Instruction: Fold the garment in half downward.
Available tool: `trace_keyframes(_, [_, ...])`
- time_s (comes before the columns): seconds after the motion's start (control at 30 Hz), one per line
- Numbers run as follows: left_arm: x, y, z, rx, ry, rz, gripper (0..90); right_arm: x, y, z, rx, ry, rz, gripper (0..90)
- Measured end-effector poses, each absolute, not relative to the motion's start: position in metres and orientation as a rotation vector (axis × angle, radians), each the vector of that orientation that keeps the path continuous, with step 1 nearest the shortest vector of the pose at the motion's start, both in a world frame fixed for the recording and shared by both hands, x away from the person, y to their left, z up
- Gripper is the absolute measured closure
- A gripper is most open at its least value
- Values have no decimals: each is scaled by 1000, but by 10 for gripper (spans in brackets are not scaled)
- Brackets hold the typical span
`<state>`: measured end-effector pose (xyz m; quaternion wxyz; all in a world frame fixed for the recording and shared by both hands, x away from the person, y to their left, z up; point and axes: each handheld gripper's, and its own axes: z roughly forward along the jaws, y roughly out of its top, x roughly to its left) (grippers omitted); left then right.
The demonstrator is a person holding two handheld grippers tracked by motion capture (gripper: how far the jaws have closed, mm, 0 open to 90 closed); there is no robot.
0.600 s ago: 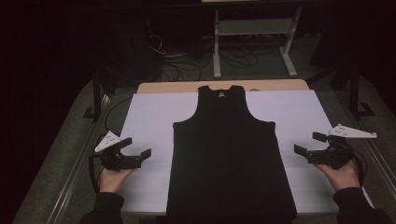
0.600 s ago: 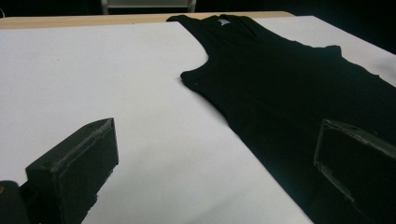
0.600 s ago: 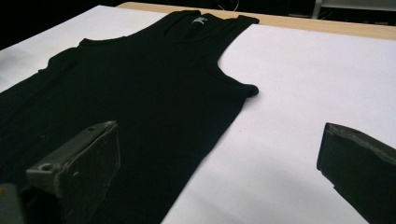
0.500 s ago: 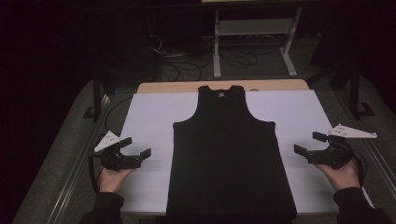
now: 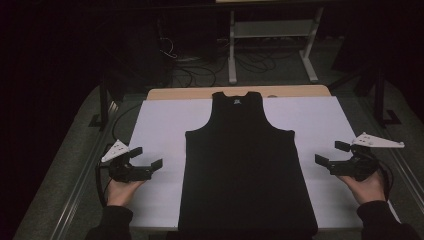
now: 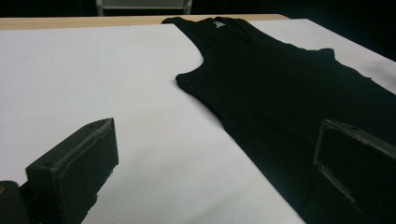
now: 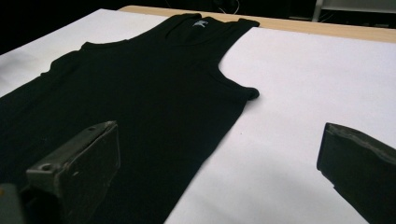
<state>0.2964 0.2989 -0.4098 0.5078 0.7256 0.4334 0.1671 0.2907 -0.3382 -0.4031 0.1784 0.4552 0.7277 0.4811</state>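
Between the two grippers, flat on its back along the middle of the table, lies the black tank top (image 5: 247, 170), its neck and small label toward the far edge and its hem at the near edge, so its long axis runs straight away from the person. On the left, the left gripper (image 5: 149, 159) hovers over bare white just beside the garment's left side seam, jaws spread wide and holding nothing; in the left gripper view the cloth's edge (image 6: 280, 102) runs right under the far jaw. On the right, the right gripper (image 5: 331, 153) mirrors it, likewise spread and empty, pointing inward at the opposite seam, and the right gripper view shows the shirt (image 7: 140, 93) passing beneath one jaw. Both stand level with the lower half of the body, below the armholes, and neither touches the fabric. I'd judge them about equally near, each to its own side, so whichever edge is to be lifted falls to the hand beside it, and a reach inward and down would meet the seam. A white sheet (image 5: 160, 130) covers most of the tabletop, with a strip of pale wood (image 5: 190, 93) bare at the far edge. Beyond that the room is dark: a light metal stand (image 5: 272, 45) and loose cables (image 5: 200, 70) on a grey floor.
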Motion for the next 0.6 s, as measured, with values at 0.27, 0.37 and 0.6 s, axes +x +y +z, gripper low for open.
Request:
trace_keyframes(0.27, [299, 295, -411, 1770, 1036, 385, 0, 293, -336, -400, 1279, 2072, 1345, 0])
trace_keyframes(0.37, [301, 293, -410, 1772, 1032, 391, 0, 296, -335, -397, 1261, 2079, 1342, 0])
trace_keyframes(0.6, [302, 290, -406, 1784, 1008, 400, 0, 303, -333, -392, 1250, 2100, 1312, 0])
